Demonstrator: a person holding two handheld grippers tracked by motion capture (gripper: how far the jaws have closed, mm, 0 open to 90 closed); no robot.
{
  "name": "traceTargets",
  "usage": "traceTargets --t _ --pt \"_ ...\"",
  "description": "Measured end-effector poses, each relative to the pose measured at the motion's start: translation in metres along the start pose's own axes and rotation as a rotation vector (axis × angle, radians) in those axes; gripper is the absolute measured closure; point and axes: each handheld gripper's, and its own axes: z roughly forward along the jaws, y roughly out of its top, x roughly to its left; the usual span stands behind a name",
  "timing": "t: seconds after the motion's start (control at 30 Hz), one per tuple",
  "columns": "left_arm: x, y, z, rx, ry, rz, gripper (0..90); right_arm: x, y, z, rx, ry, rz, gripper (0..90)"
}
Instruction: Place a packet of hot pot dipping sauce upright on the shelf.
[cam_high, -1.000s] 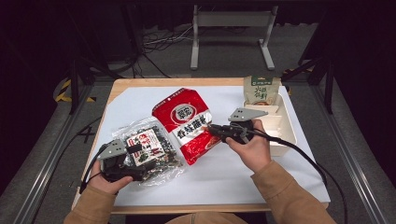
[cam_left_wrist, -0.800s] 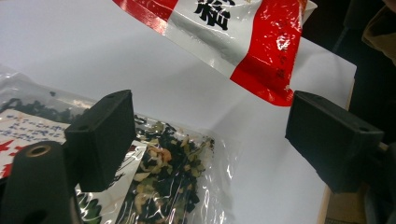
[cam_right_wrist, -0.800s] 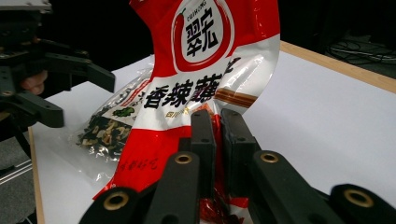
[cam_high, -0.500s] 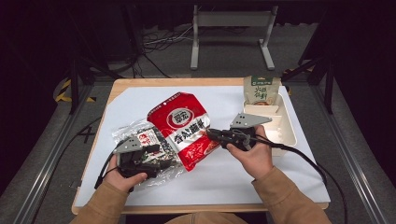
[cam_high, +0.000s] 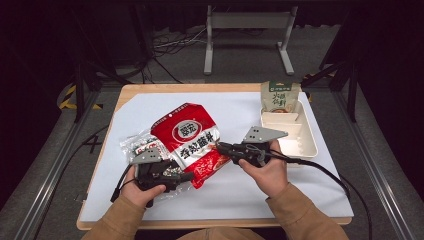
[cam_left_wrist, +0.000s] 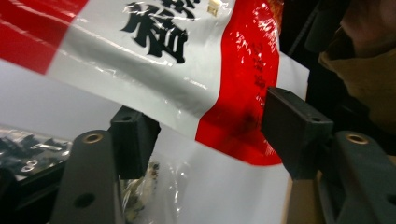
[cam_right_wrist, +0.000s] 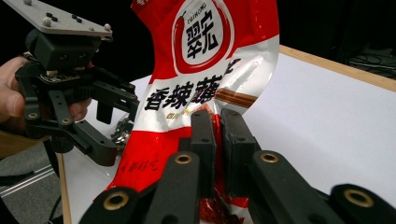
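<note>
A red and white snack bag (cam_high: 189, 141) is lifted off the white mat at mid-table. My right gripper (cam_high: 220, 148) is shut on its right edge; in the right gripper view its jaws (cam_right_wrist: 219, 140) pinch the red foil (cam_right_wrist: 205, 56). My left gripper (cam_high: 187, 176) sits at the bag's near left corner. In the left gripper view its jaws (cam_left_wrist: 215, 135) have just been closing. They straddle the bag's lower edge (cam_left_wrist: 187, 70), and the pads (cam_left_wrist: 294, 128) stand clear of the foil. The right gripper view also has the left gripper (cam_right_wrist: 119, 130) beside the bag's left edge.
A clear bag of dark snacks (cam_high: 142, 150) lies under my left hand, and it appears in the left gripper view (cam_left_wrist: 23, 154). A white tray (cam_high: 306, 146) stands at the right, with a green pouch (cam_high: 280, 97) leaning at its far end. The wooden table edge (cam_high: 210, 221) runs along the front.
My left gripper has moved right, off the clear bag and up to the red bag's near corner, and its jaws have narrowed. The right gripper has kept its grip and place.
</note>
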Motion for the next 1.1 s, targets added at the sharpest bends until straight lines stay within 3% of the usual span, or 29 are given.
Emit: traceTargets --t 0.17,0.4,0.63,0.9,1.1 --pt "0.002 0.001 -0.004 -0.009 -0.002 -0.038 47.9 0.002 -0.003 0.001 -0.004 -0.001 0.006 84.1" --pt "0.004 0.002 -0.009 -0.011 0.025 -0.051 59.9 0.004 -0.008 0.006 0.029 0.013 0.015 83.9" --pt "0.003 0.002 -0.012 -0.014 0.02 -0.057 72.2 0.007 -0.009 0.007 0.039 0.029 0.022 83.8" --pt "0.0 0.002 -0.017 -0.013 0.017 -0.07 77.2 0.007 -0.01 0.007 0.052 0.046 0.016 83.2" --pt "-0.004 0.004 -0.022 -0.006 0.05 -0.005 78.6 0.005 -0.008 0.004 0.105 0.067 -0.005 77.1"
